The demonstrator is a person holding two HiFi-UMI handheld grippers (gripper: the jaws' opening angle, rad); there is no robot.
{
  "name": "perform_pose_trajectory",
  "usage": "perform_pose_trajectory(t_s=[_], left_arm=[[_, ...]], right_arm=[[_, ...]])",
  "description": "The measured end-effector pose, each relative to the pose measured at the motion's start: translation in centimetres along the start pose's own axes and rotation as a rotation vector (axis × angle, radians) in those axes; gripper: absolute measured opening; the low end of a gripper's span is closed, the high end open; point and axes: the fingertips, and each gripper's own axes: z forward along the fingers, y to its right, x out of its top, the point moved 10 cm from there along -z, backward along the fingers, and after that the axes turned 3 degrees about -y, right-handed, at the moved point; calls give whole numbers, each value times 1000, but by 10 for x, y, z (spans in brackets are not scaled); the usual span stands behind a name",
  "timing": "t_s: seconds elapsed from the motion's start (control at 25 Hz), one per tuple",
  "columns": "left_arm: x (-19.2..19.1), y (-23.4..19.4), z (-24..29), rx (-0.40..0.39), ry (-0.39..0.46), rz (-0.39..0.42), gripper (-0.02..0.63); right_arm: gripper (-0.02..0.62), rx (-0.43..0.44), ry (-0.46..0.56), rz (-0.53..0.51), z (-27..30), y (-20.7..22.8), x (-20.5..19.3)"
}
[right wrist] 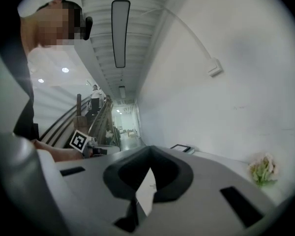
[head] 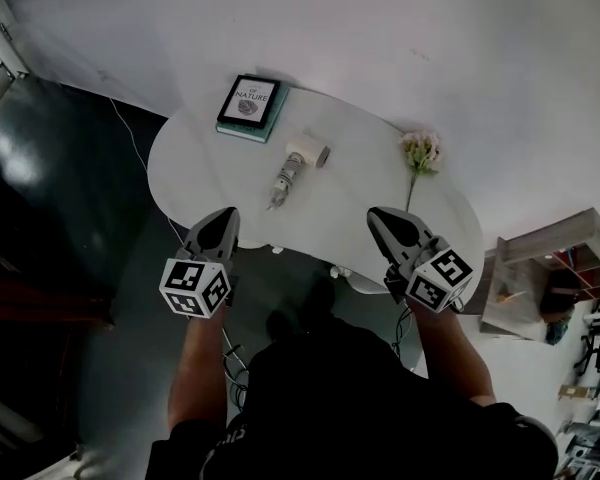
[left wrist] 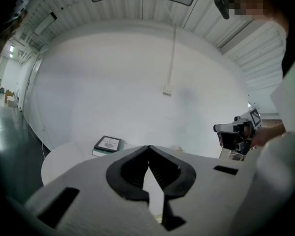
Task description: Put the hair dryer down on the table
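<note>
Head view: left gripper and right gripper, both closed and empty, hover at the desk's near edge; hair dryer lies mid-desk, bare surface between.

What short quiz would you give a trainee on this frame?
1. True or false: the white hair dryer lies free on the round white table.
2. Which lies nearest the right gripper? A dark-covered book; B pink-flowered stem; C hair dryer.
3. Fill in: the left gripper has its jaws ___, with nothing between them.
Key: 1 true; 2 B; 3 shut.
</note>
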Motion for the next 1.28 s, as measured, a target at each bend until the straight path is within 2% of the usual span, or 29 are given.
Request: perform_pose_trajectory(t_s=[0.16, 0.32, 0.6, 0.72, 0.84, 0.92, 1.08, 1.28], left_arm=[[-2, 7, -15, 1, 51, -11, 9], [7, 25, -22, 7, 78, 39, 9], [49, 59, -23, 63, 160, 107, 9], [61, 75, -18, 119, 143, 177, 9], [66, 83, -13, 152, 117, 163, 9], [70, 85, -9, 157, 117, 156, 9], [78, 93, -1, 150, 125, 175, 9], [81, 97, 8, 131, 102, 161, 8]], right_arm=[[5, -30, 11, 14, -22, -7, 4], [5, -44, 70, 23, -39, 3, 13], [3, 46, 141, -87, -50, 18, 43], [3, 67, 173, -102, -61, 23, 50], [3, 84, 195, -134, -72, 22, 55], [3, 95, 200, -125, -73, 28, 55], [3, 118, 231, -25, -72, 44, 53], [3, 125, 226, -68, -68, 47, 55]])
